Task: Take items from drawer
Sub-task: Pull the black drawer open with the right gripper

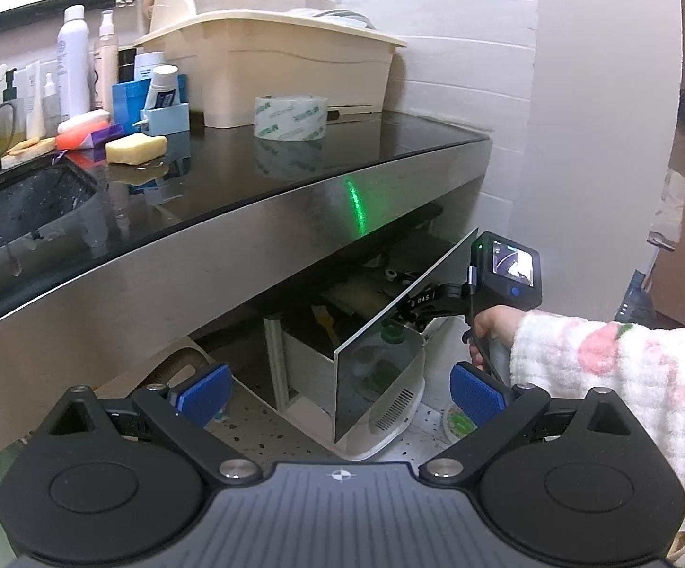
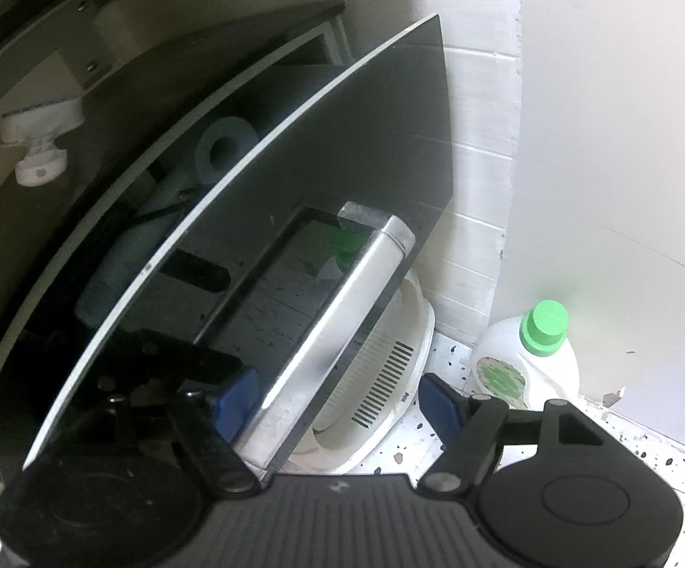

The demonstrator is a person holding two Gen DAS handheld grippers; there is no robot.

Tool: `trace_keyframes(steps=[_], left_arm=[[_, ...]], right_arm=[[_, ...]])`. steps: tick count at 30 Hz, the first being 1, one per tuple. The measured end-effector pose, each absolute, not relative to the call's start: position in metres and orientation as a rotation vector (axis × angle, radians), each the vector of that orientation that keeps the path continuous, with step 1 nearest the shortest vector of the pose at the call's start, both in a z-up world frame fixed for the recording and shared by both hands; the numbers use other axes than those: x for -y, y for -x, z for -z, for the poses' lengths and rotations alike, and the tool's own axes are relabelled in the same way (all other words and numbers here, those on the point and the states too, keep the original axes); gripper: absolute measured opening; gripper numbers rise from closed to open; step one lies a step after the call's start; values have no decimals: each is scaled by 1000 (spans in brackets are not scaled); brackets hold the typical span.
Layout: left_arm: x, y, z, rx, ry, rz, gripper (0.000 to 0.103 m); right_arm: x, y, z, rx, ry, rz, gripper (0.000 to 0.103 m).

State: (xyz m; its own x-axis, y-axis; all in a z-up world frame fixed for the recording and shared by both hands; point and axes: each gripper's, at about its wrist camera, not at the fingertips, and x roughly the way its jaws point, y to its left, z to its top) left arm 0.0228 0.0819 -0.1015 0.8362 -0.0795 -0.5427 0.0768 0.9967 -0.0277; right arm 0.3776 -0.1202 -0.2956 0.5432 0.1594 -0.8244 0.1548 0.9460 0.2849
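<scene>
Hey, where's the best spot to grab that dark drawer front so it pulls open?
Probably the silver handle, the bar running along the drawer front. It stands proud of the flat glossy panel, which offers no other grip. Come from the front, one finger on each side, as the right gripper is placed, jaws open.

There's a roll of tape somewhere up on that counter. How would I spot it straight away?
Start at the dark glossy countertop and find the big cream plastic tub against the white wall. The tape roll stands just in front of it, alone; it is the only ring-shaped thing there, clear with green lettering.
</scene>
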Motion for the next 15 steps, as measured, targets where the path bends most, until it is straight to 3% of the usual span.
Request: trace_keyframes(steps=[15], left_arm=[[-73, -20, 102, -580, -15, 100, 100]], right_arm=[[155, -336, 297, -1003, -352, -7, 69]])
